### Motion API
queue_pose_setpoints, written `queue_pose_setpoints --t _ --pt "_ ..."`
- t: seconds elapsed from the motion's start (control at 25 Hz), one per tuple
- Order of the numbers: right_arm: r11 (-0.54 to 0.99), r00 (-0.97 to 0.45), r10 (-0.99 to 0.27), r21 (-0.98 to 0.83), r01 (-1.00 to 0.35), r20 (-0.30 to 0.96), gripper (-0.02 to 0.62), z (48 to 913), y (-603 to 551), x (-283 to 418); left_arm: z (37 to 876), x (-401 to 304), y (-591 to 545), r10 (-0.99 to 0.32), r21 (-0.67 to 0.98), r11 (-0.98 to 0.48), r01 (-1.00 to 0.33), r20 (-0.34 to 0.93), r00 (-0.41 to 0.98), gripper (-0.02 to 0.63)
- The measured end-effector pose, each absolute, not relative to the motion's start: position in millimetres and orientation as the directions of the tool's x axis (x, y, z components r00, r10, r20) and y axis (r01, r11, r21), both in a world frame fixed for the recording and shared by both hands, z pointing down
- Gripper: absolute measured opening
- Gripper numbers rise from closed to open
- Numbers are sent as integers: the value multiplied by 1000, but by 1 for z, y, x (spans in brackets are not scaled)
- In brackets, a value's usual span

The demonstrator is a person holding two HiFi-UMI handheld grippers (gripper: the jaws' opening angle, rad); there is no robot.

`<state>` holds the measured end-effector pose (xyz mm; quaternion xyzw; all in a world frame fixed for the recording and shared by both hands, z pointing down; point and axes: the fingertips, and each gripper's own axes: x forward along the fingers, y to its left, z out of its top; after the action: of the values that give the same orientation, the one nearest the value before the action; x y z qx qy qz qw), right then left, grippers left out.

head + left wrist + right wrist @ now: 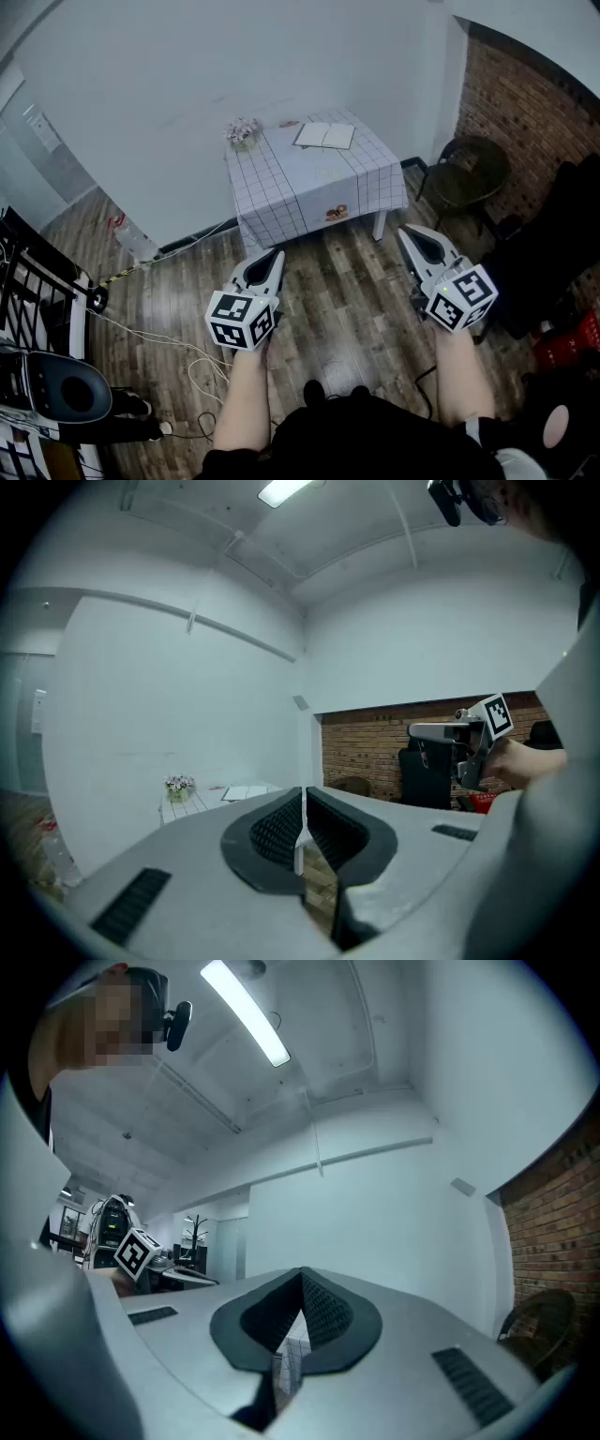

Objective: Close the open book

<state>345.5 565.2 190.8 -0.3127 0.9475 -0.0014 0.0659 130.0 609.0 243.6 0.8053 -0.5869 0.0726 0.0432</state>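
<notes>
An open book (325,136) with pale pages lies flat at the far end of a small table under a checked cloth (309,178). The left gripper view catches the book (246,792) far off on that table. Well short of the table, over the wooden floor, my left gripper (275,255) is shut and empty. My right gripper (407,234) hangs at about the same distance, also shut with nothing in it. In each gripper view the jaws meet at the tips: left gripper (301,794), right gripper (302,1276).
A small pot of flowers (243,129) stands at the table's far left corner. A dark round chair (473,173) sits by the brick wall on the right. Cables (178,342) trail over the floor at left, near a black machine (56,394). A red crate (567,345) stands at right.
</notes>
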Motion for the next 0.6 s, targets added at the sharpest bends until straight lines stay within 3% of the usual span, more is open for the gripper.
queue_pose_setpoints --t 0.6 --pt "829 -817 -559 -99 -550 -140 3 195 563 375 240 150 613 -950 -13 -271 -963 162 265 21"
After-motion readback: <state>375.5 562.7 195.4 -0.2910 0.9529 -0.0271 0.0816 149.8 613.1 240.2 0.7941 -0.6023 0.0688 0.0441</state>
